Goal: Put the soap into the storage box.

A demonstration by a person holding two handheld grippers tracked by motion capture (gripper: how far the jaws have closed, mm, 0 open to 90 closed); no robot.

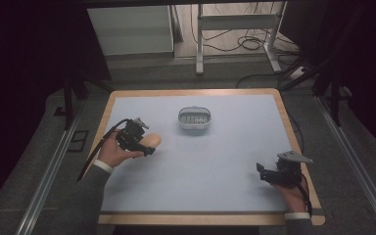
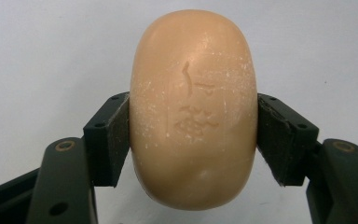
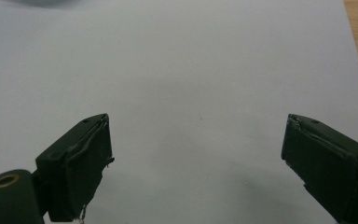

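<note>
A: Worktop (image 1: pixel 225 166) first: pale blue sheet on a wood-edged board, mostly bare. Toward the far middle stands a small oval soap dish (image 1: pixel 194 118), pale rim, ribbed or slotted insert inside. I see nothing lying in it.

B: Left side?

A: Left gripper (image 1: pixel 144 147) sits at the left part of the worktop, near the person's edge of the board's left half. Its fingers (image 2: pixel 107 137) are closed onto a bar of soap (image 2: pixel 193 112), peach-coloured, rounded, with a stamped mark on the upper face. Pads press the two long sides, roughly mid-length. From the high view the soap (image 1: pixel 152 141) looks at or just above the sheet; I cannot tell whether it is lifted clear.

B: Right gripper?

A: Right gripper (image 1: pixel 263 172) rests near the right front corner, well apart from everything. Its fingers (image 3: pixel 81 163) stand wide open with only bare sheet between them.

B: Step in hand?

A: Judged: grasp secured, carry about to start. The dish lies forward and to the right of the soap. Next move calls for a lift, a travel toward the dish, and a level lowering so the bar lands on the insert, not the rim. The grip looks centred, but soap is slick, so squeeze should stay steady.
</note>
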